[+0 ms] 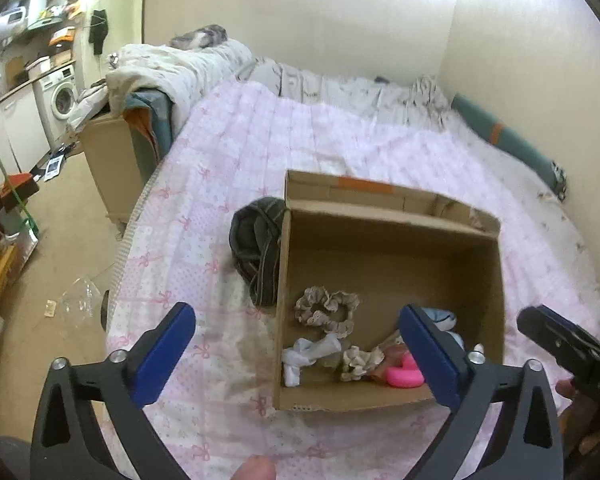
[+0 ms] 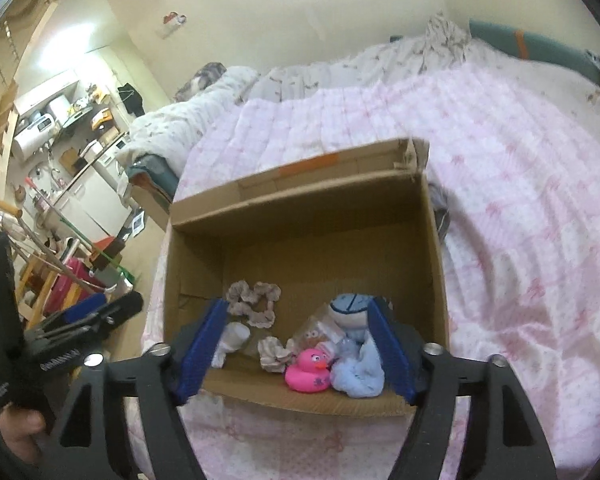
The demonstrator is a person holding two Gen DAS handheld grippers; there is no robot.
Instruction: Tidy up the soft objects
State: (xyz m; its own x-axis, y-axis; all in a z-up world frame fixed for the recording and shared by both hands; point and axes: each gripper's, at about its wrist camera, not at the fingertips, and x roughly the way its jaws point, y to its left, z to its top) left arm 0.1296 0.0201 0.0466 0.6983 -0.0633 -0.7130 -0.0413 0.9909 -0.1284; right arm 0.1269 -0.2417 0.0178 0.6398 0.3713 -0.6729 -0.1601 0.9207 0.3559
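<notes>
1. Dark garment (image 1: 256, 248): bunched on pink quilt (image 1: 204, 184), touching outer left wall of cardboard box (image 1: 496, 280). Apparently the last soft item outside the box.
2. Seen from left wrist view: garment at 12 o'clock from left gripper (image 1: 296, 352), slightly toward 11, well beyond the fingertips. Long axis roughly 12-to-6, parallel to the box wall.
3. Left gripper: fingers spread wide, nothing between them; right finger overlapping the box's near right corner.
4. Right gripper (image 2: 296, 350): fingers apart, empty, hovering over near edge of the box. From right wrist view, only a grey sliver visible past the far right box wall at about 1 o'clock; cannot confirm as the garment.
5. Judgement: left gripper nearer and better aligned; next move likely forward toward 11–12 o'clock, closing across the short axis of the bundle, then carrying toward 2 o'clock over the box wall.
6. Box contents, near end: beige scrunchie (image 1: 327, 310), second scrunchie (image 1: 358, 362), white sock (image 1: 306, 356), pink rubber duck (image 2: 308, 370), light-blue cloth (image 2: 358, 372), blue-and-white plush (image 2: 350, 310).
7. Writing: white lettering on the other gripper's handle, at 9 o'clock in right wrist view; too blurred to read. Orange tape strip on the far box flap, no legible text.
</notes>
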